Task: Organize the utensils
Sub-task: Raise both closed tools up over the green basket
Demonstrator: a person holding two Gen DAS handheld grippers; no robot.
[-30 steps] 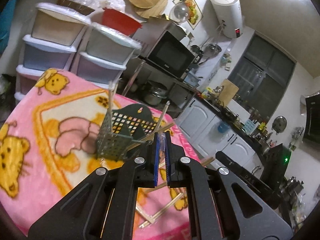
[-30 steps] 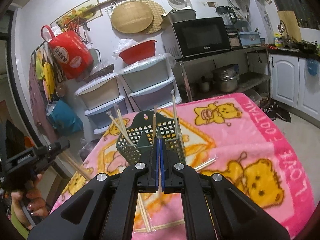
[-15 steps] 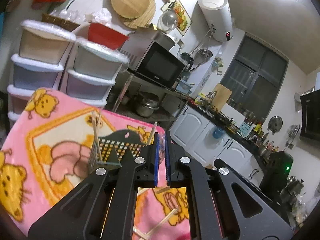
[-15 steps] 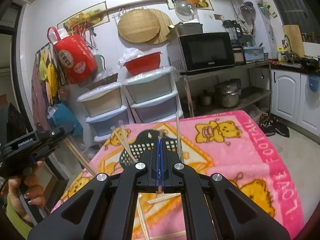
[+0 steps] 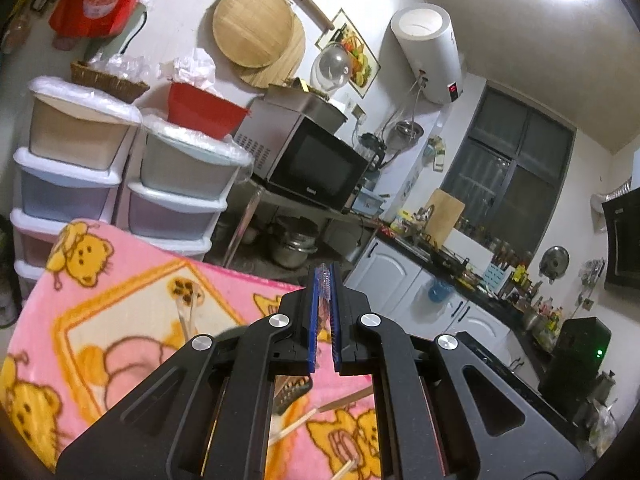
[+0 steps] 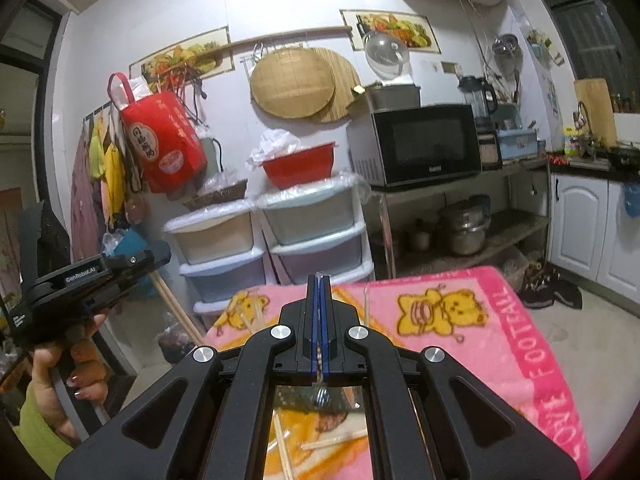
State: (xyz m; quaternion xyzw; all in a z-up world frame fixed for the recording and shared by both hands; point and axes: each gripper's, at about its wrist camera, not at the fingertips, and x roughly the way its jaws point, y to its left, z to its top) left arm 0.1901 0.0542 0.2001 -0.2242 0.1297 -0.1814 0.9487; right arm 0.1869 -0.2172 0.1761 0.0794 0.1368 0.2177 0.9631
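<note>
Both claws closed (each on a chopstick (image 6: pixel 319 354))

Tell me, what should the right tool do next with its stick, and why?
Probably carry it over the green basket and lower it in. The right tool is shut on a chopstick, and the basket beneath already holds other sticks upright.

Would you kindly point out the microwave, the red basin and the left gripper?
microwave (image 6: pixel 430 144), right wrist view, its dark door.
red basin (image 6: pixel 300 166), right wrist view, its front wall.
left gripper (image 5: pixel 324 280), left wrist view, between its fingertips.
</note>
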